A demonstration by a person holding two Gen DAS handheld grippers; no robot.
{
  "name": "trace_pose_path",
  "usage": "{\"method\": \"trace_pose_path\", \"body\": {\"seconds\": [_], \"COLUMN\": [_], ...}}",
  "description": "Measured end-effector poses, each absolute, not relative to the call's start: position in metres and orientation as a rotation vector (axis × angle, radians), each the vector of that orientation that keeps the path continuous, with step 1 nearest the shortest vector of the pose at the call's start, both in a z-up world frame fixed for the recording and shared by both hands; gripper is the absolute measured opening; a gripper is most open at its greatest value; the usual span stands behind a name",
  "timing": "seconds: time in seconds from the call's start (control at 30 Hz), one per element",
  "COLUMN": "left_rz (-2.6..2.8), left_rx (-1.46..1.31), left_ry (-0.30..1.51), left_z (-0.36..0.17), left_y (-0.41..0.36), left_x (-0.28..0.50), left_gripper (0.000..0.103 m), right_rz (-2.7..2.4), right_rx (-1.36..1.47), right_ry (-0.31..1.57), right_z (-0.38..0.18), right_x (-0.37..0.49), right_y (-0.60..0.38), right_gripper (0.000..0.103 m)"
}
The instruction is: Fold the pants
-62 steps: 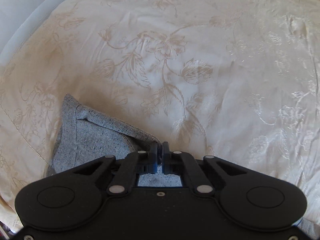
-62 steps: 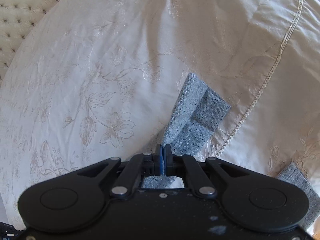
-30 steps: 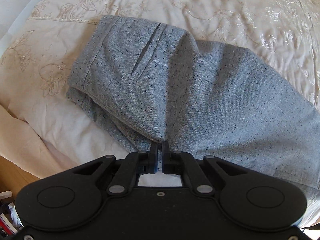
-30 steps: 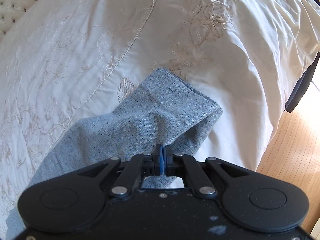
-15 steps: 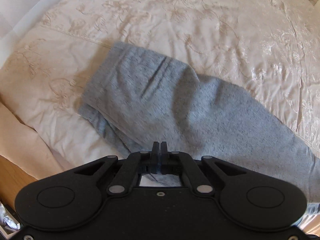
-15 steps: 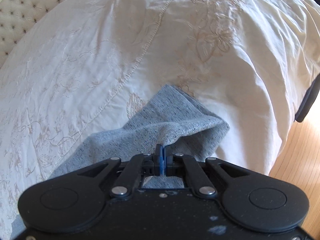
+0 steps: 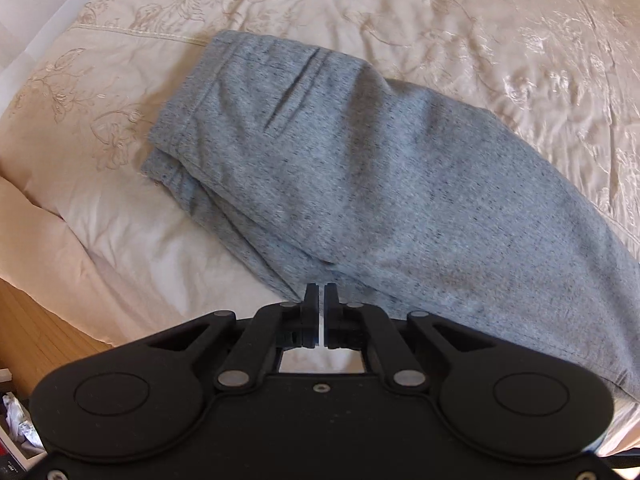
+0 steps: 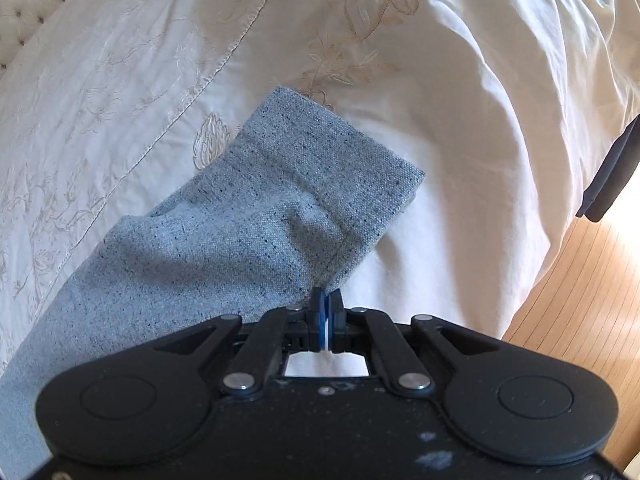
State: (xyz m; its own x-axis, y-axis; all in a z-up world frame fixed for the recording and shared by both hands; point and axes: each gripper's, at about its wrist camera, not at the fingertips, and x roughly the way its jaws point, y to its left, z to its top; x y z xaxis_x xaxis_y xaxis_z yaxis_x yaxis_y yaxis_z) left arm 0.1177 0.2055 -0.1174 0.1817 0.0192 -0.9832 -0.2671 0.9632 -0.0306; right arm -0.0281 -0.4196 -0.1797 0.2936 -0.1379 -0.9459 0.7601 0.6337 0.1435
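2 views: grey speckled pants (image 7: 380,184) lie on an embroidered cream bedspread (image 7: 500,32).
Left view only: waistband, slit pocket; left gripper (image 7: 321,294) opening, nothing between its jaws.
Right view only: leg cuff (image 8: 332,168); right gripper (image 8: 325,300) clamped at cuff edge.
Unclear: whether cloth is pinched.

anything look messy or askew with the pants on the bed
Slightly. The grey pants lie slanted across the bedspread, and at the waist end the lower layer sticks out past the top one, so the edges are not lined up.
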Motion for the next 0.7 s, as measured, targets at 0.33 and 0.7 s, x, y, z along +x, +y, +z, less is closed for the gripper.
{"method": "trace_pose_path", "body": {"seconds": [0.33,0.7], "left_rz": [0.138,0.099], "left_rx": [-0.171,-0.171], "left_ry": [1.424,1.44], "left_z": [-0.128,-0.132], "left_y": [0.167,0.148], "left_x": [0.122,0.125], "left_gripper": [0.011,0.011], "right_rz": [-0.627,-0.645], "right_rx": [0.585,0.601], "right_ry": [1.145,1.189], "right_z": [-0.185,-0.161], "right_x": [-0.02,-0.026], "right_y": [-0.423,-0.43], "right_gripper": [0.002,0.011]}}
